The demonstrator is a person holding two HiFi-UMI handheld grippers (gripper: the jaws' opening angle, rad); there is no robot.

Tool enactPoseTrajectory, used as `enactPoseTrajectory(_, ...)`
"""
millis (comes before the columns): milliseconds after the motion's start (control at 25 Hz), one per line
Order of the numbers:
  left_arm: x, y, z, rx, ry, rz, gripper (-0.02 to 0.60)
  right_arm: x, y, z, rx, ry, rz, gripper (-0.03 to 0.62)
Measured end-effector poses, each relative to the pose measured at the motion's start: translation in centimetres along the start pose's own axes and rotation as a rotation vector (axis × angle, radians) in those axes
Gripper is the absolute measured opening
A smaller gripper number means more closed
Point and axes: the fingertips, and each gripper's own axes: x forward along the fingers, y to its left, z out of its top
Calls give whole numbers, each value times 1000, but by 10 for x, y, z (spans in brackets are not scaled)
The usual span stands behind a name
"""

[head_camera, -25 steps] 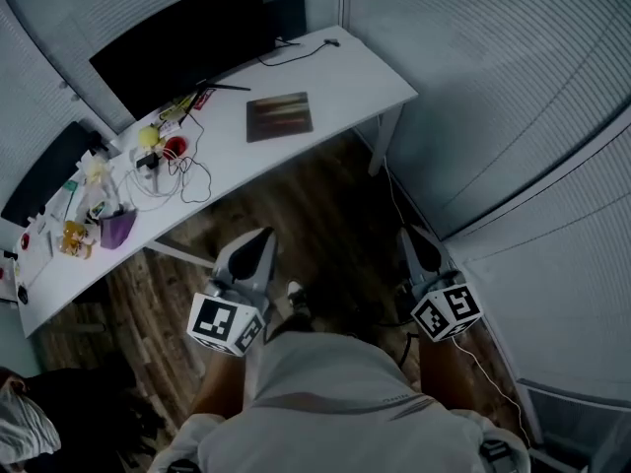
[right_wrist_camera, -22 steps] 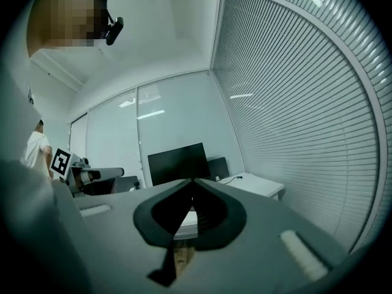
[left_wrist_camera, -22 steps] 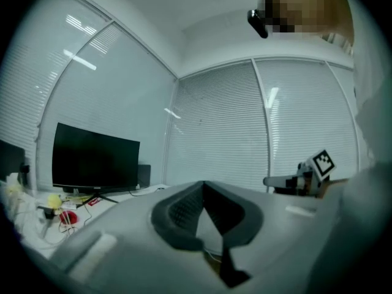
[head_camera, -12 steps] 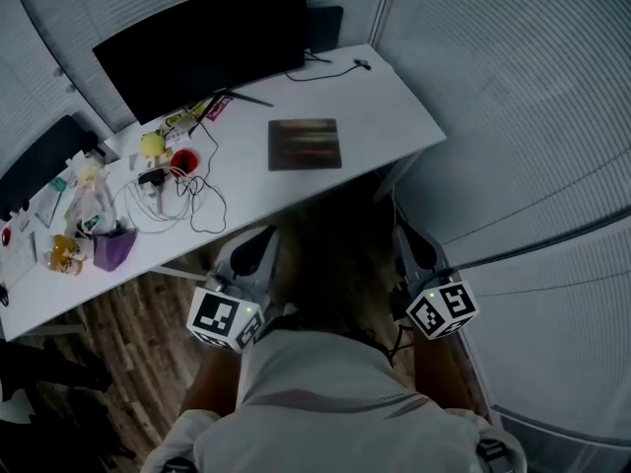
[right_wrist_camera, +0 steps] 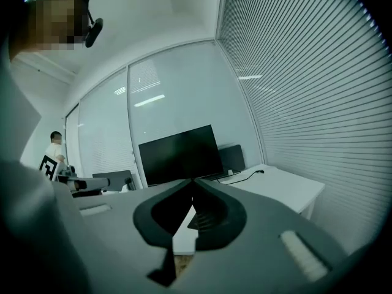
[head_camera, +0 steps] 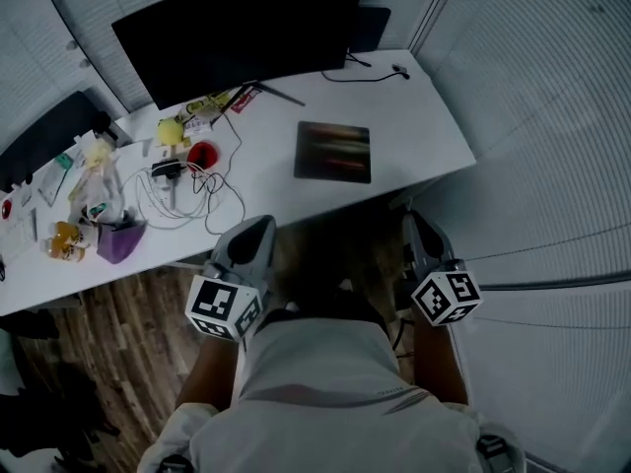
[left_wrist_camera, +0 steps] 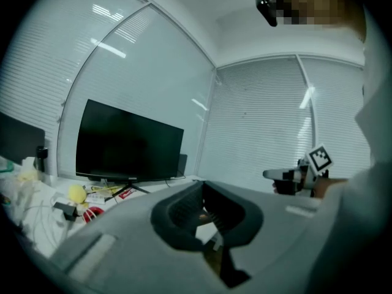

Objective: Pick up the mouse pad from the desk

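Observation:
The mouse pad (head_camera: 333, 152), a dark square with blurred coloured streaks, lies flat on the white desk (head_camera: 424, 116) in the head view, right of centre. My left gripper (head_camera: 258, 233) hovers at the desk's near edge, left of the pad, jaws shut and empty. My right gripper (head_camera: 414, 227) hangs just short of the desk's front edge, right of the pad, shut with nothing held. In the left gripper view the shut jaws (left_wrist_camera: 202, 185) point at the desk; the right gripper (left_wrist_camera: 291, 174) shows beyond. The right gripper view shows its shut jaws (right_wrist_camera: 194, 182) aimed at the desk (right_wrist_camera: 288, 185).
A wide black monitor (head_camera: 242, 33) stands at the desk's back. Left of the pad lie cables (head_camera: 182, 197), a red object (head_camera: 202, 154), a yellow ball (head_camera: 170, 131), a purple pouch (head_camera: 120, 241) and several small items. Blinds close off the right side. Wooden floor (head_camera: 108, 313) lies below.
The desk has slid nearer and lower in the head view as I walked up to it. Both grippers, earlier over the floor, now reach the desk's front edge. Jaws stayed shut.

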Motion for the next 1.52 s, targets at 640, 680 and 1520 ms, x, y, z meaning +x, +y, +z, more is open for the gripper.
enactPoseTrajectory(640,213,52,7,32,121,152,2,190,-148,20,15,115,167,5)
enactPoseTrajectory(680,226,56,4,32,138,165,2,201,-161,16,22,141,170,6)
enactPoseTrajectory(1520,344,172,-223,-3,763,118,245,320,-206,-190,-34,745,-37,322)
